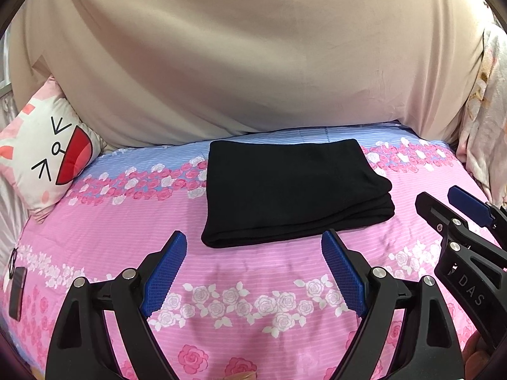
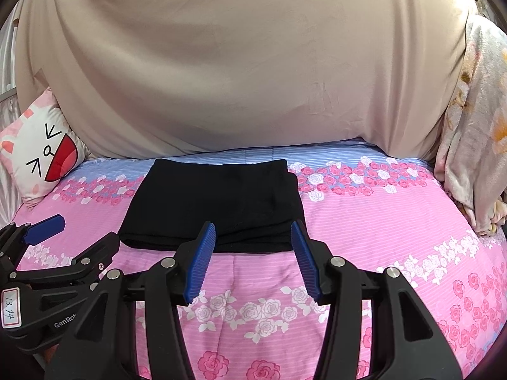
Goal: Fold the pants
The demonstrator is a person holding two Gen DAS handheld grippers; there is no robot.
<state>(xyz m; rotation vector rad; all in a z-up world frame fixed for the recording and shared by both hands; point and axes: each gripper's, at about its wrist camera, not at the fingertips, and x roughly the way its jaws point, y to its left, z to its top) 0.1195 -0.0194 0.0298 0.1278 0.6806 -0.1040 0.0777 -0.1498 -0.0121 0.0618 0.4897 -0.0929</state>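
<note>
The black pants (image 1: 291, 190) lie folded into a compact rectangle on the pink floral bedsheet (image 1: 253, 285), with stacked layers showing at the right edge. They also show in the right wrist view (image 2: 215, 202). My left gripper (image 1: 253, 243) is open and empty, held just short of the pants' near edge. My right gripper (image 2: 253, 231) is open and empty, its fingertips over the near edge of the pants. The right gripper shows at the right of the left wrist view (image 1: 443, 199); the left gripper shows at the left of the right wrist view (image 2: 82, 231).
A cartoon-face pillow (image 1: 47, 158) leans at the back left. A large beige cloth (image 1: 237, 57) hangs behind the bed. A floral blanket (image 2: 475, 145) is bunched at the right. A dark phone-like object (image 1: 17, 291) lies at the left edge.
</note>
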